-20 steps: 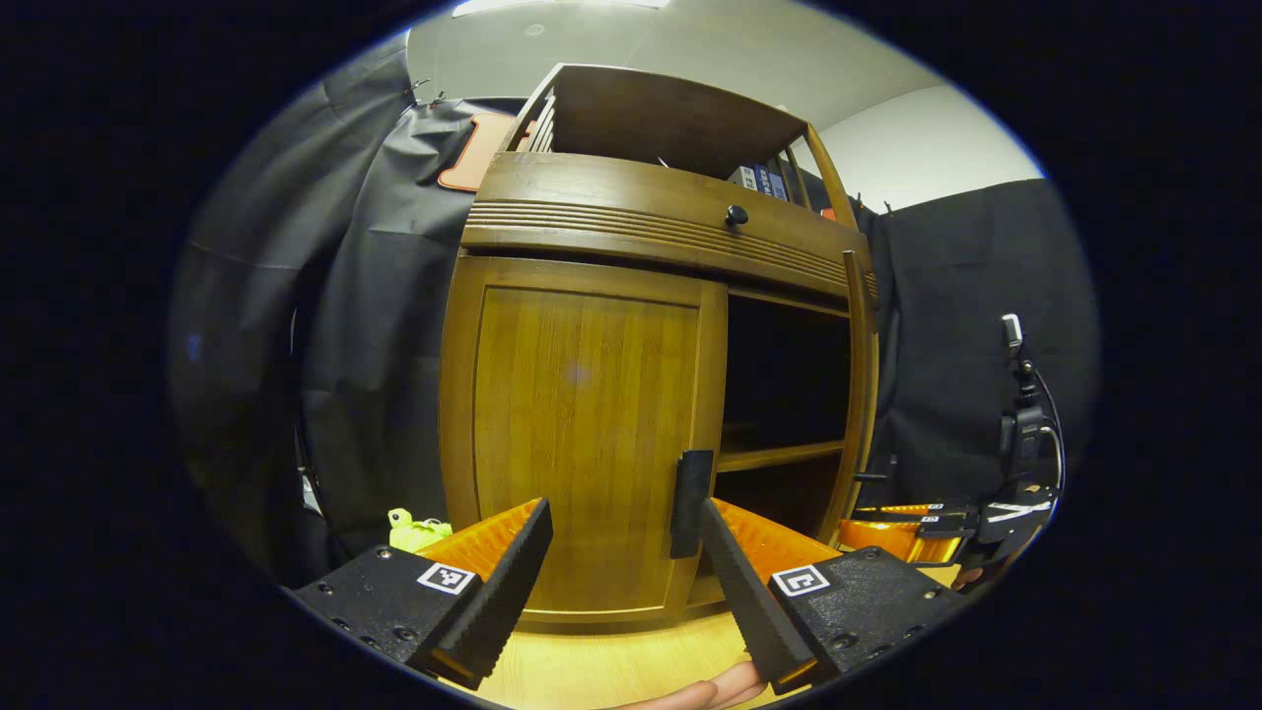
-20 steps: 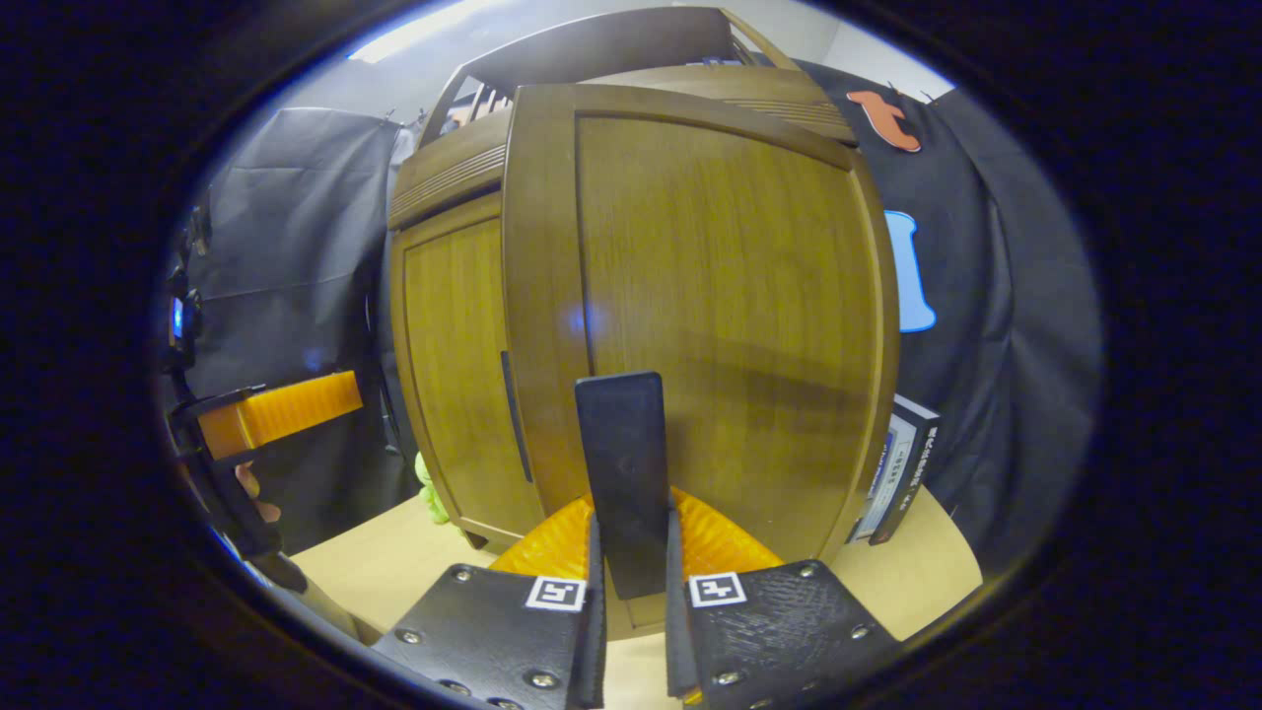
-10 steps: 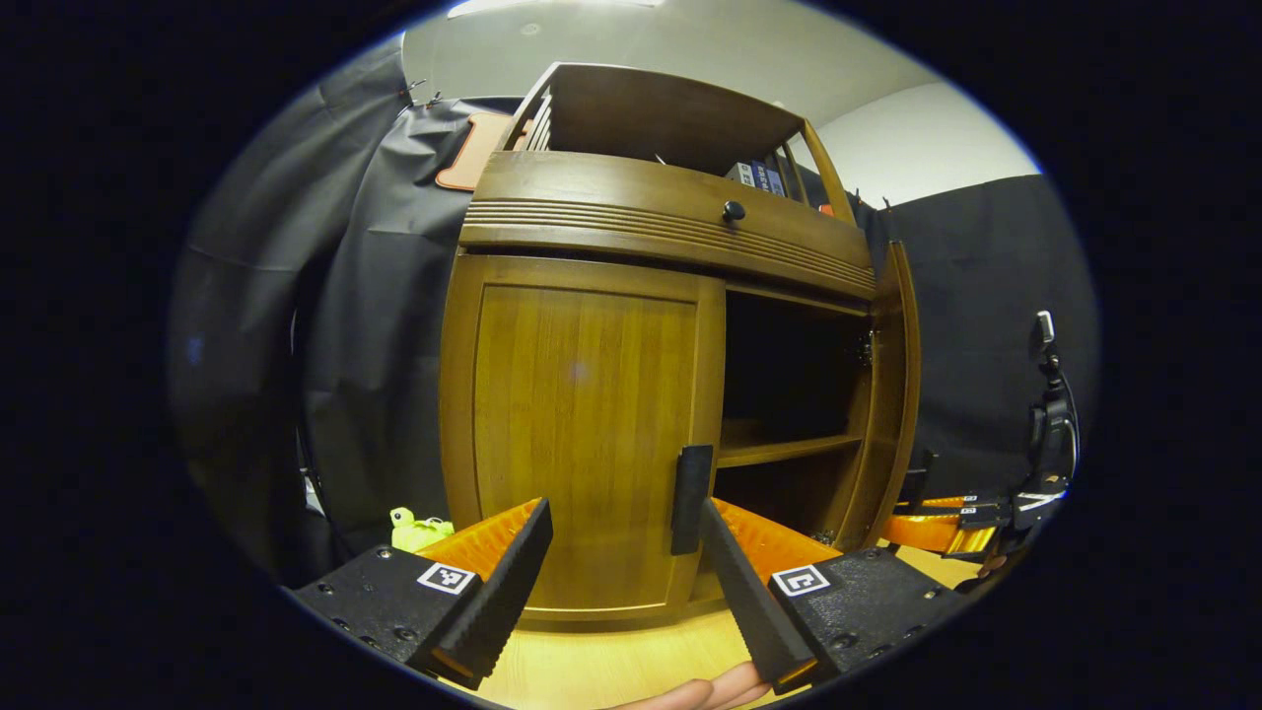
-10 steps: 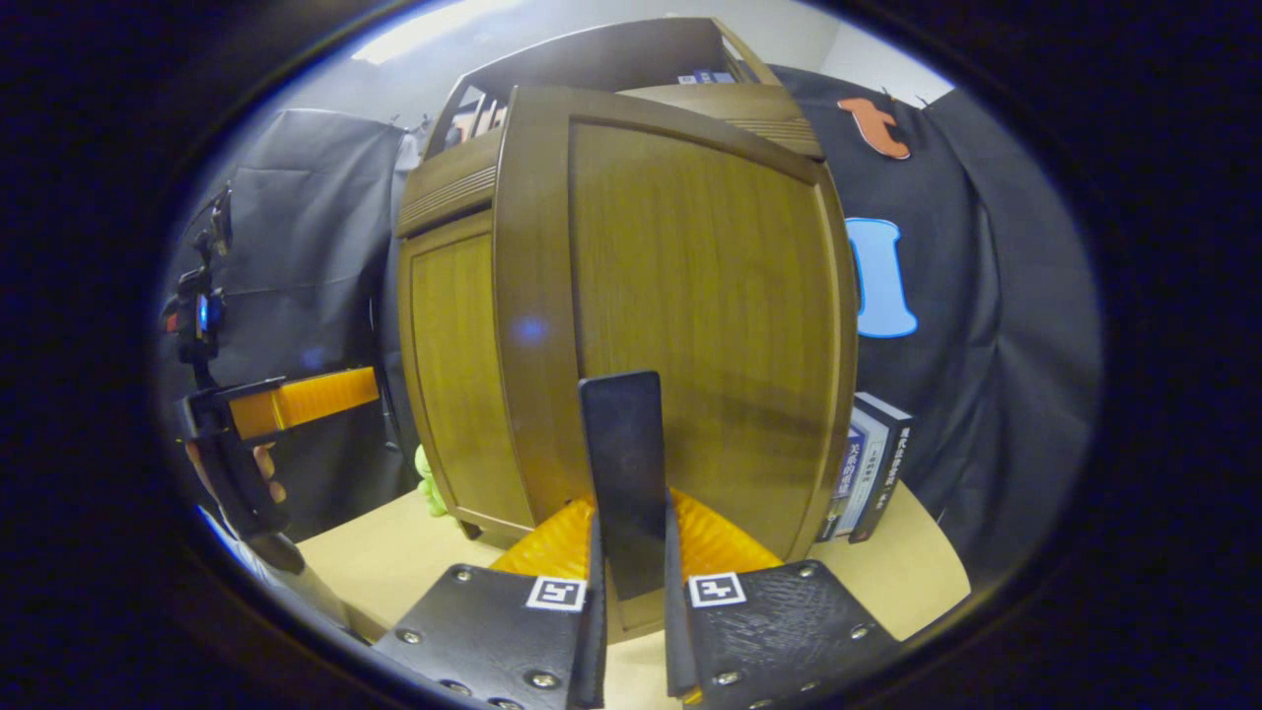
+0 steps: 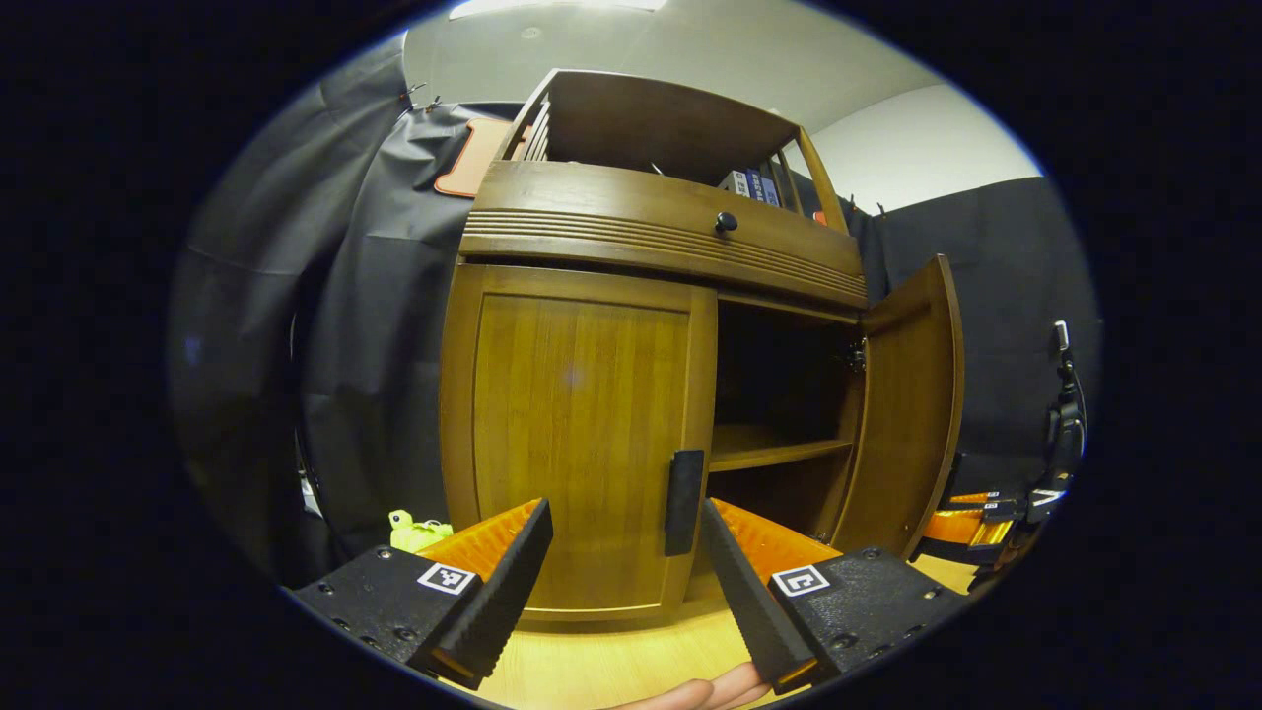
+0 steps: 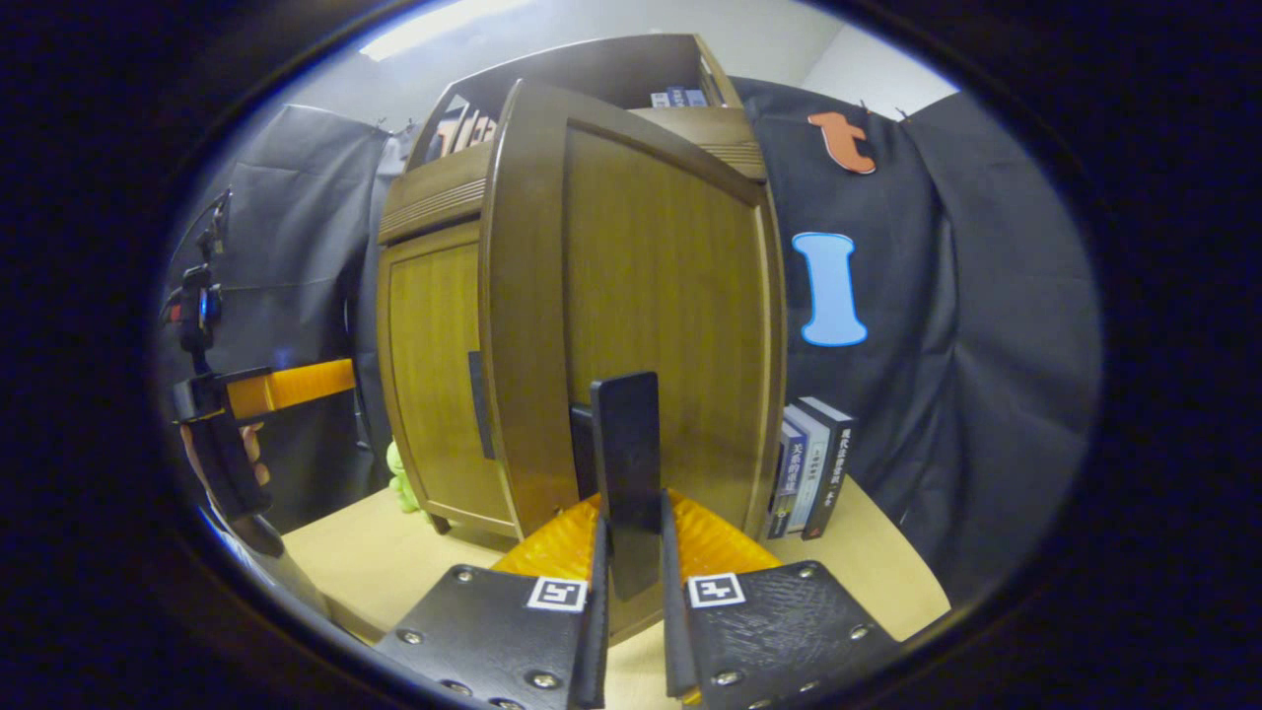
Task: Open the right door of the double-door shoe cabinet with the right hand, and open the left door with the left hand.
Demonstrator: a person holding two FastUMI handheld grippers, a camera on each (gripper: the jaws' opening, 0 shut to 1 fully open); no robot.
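left gripper view
cabinet: one wooden shoe cabinet stands on a pale wooden table, with two doors and one small round dark knob on the ribbed band above them.
left door: left door shut flat, a framed panel with vertical grain and one dark upright handle at its inner edge.
right door: right door swung wide on its hinges.
inside: dark compartment with one wooden shelf; nothing can be made out on it.
top rack: open rack with books standing in it.
left gripper: two ridged wedge fingers spread apart just before the left door's handle, gripping nothing.
other: the right gripper low beside the open door; one yellow-green toy at the cabinet's left foot.

right gripper view
right gripper: fingers closed on the right door's handle, a flat dark bar standing upright between them.
right door: right door close ahead, smooth framed panel.
left door: left door shut behind it.
books: about three books upright on the table beside the cabinet.
left gripper: left gripper at the far left, held by a hand.
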